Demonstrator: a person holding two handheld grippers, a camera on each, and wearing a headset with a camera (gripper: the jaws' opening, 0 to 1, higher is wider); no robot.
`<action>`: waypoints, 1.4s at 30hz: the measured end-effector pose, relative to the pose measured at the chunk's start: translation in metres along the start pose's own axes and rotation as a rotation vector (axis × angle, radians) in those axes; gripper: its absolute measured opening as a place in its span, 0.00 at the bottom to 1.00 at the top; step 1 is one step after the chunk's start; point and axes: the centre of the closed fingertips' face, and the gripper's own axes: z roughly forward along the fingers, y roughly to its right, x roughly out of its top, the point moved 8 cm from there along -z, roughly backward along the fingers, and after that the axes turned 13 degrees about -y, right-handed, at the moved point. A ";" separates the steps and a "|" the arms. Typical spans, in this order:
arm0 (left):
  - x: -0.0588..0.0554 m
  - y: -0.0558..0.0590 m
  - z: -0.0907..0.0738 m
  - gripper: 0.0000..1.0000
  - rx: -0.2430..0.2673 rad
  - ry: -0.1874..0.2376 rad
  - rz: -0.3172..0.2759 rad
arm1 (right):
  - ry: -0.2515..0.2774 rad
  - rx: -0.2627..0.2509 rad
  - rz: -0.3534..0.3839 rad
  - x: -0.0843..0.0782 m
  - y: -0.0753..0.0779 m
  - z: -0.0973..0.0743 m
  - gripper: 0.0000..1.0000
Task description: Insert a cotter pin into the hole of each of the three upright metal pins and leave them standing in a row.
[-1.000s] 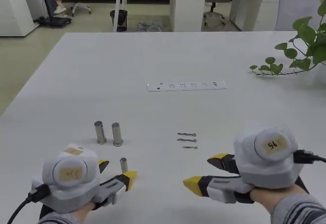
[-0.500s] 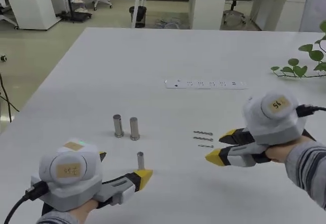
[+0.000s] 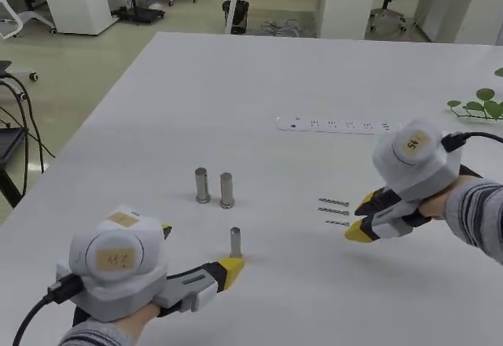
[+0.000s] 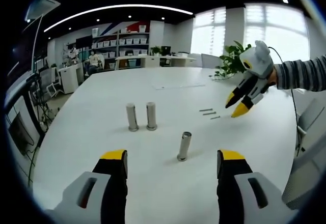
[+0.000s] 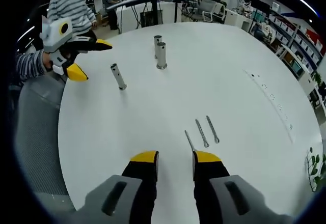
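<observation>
Three upright metal pins stand on the white table: two side by side (image 3: 202,185) (image 3: 226,190), and a third pin (image 3: 235,242) nearer me. My left gripper (image 3: 198,250) is open, its jaws wide apart on either side of that near pin (image 4: 184,146) without touching it. Three cotter pins (image 3: 334,211) lie flat in a small stack to the right. My right gripper (image 3: 362,217) hovers just right of them, open with a narrow gap. In the right gripper view the nearest cotter pin (image 5: 190,140) lies just ahead of the right gripper (image 5: 175,158), which holds nothing.
A white power strip (image 3: 338,126) lies farther back on the table. Plant leaves (image 3: 479,102) reach in at the right edge. The table's left edge (image 3: 102,110) drops to the floor, with desks and chairs beyond.
My right gripper has moved forward from the table's front to just beside the cotter pins. The left gripper stays around the near metal pin. The head camera has swung.
</observation>
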 end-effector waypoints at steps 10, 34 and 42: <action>0.001 0.003 -0.001 0.67 -0.016 0.004 0.007 | -0.078 0.000 -0.105 0.005 0.018 0.021 0.13; -0.003 0.002 -0.005 0.59 -0.006 -0.004 0.012 | -0.148 0.048 -0.209 0.008 0.031 0.035 0.00; -0.004 0.002 -0.008 0.58 -0.004 -0.009 0.013 | -0.140 0.022 -0.206 0.007 0.027 0.035 0.00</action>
